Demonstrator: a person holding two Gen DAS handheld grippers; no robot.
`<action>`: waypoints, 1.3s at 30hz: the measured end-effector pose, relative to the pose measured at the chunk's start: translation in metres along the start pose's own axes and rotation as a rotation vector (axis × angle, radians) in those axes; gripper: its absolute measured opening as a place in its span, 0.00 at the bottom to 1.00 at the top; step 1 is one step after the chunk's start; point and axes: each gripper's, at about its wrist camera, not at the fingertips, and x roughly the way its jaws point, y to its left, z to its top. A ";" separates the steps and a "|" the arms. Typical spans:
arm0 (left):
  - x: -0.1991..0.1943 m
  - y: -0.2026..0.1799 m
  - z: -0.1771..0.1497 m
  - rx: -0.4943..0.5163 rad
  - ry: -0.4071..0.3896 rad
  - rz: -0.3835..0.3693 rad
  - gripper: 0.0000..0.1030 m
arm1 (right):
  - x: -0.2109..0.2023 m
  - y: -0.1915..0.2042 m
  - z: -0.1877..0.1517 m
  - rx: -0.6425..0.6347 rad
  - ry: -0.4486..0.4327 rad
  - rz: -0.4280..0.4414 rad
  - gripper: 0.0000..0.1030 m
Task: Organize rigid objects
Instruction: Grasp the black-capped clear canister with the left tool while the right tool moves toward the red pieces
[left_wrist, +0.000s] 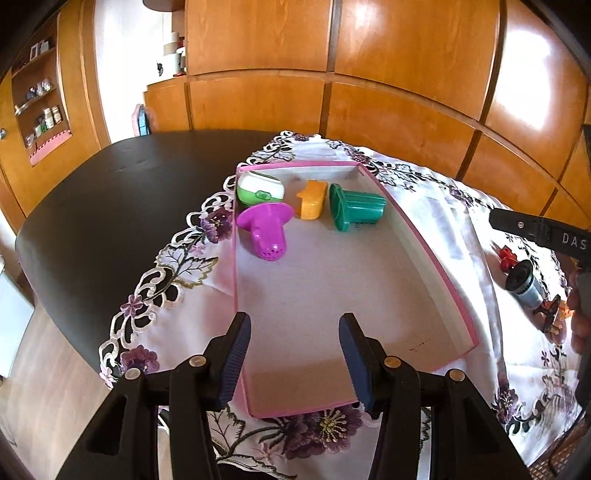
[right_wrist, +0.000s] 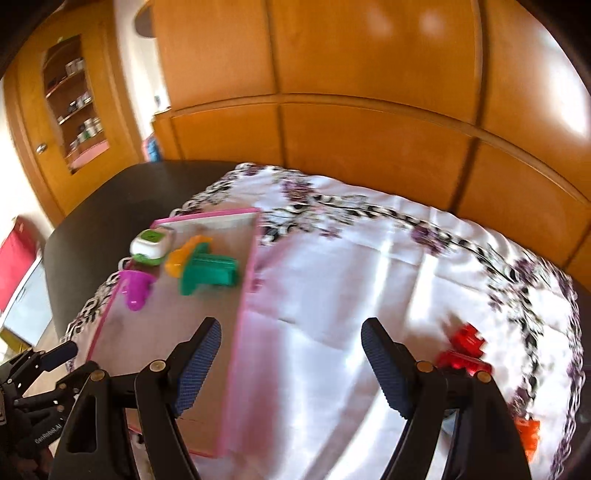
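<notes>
Both grippers hang with jaws apart, gripping nothing: left gripper (left_wrist: 293, 360) over the pink-rimmed tray (left_wrist: 436, 258), right gripper (right_wrist: 291, 363) over embroidered white cloth (right_wrist: 351, 266). Magenta (left_wrist: 264, 230), orange (left_wrist: 313, 199) and ribbed green plastic pieces (left_wrist: 356, 211) lie inside; "DAS" shows on a black part (left_wrist: 546, 232) at the right edge. Red clips (right_wrist: 465, 350) rest on the cloth.

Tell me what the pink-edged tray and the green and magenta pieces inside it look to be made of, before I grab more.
Pink-edged tray: probably cardboard, matte; thick whitish walls with pink trim and a dull, scuffed grey floor.
Green piece: looks like moulded plastic, semi-gloss; uniform colour, crisp ribs, soft highlights.
Magenta piece: likely plastic too, smooth and slightly shiny, with small moulded holes at its tip.
</notes>
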 end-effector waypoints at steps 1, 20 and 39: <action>0.000 -0.001 0.000 0.006 0.000 -0.001 0.49 | -0.002 -0.007 -0.002 0.008 -0.001 -0.014 0.77; 0.002 -0.042 0.012 0.127 0.011 -0.035 0.52 | -0.048 -0.201 -0.040 0.361 -0.045 -0.327 0.77; 0.016 -0.203 0.032 0.483 0.031 -0.274 0.74 | -0.047 -0.247 -0.061 0.588 -0.008 -0.293 0.77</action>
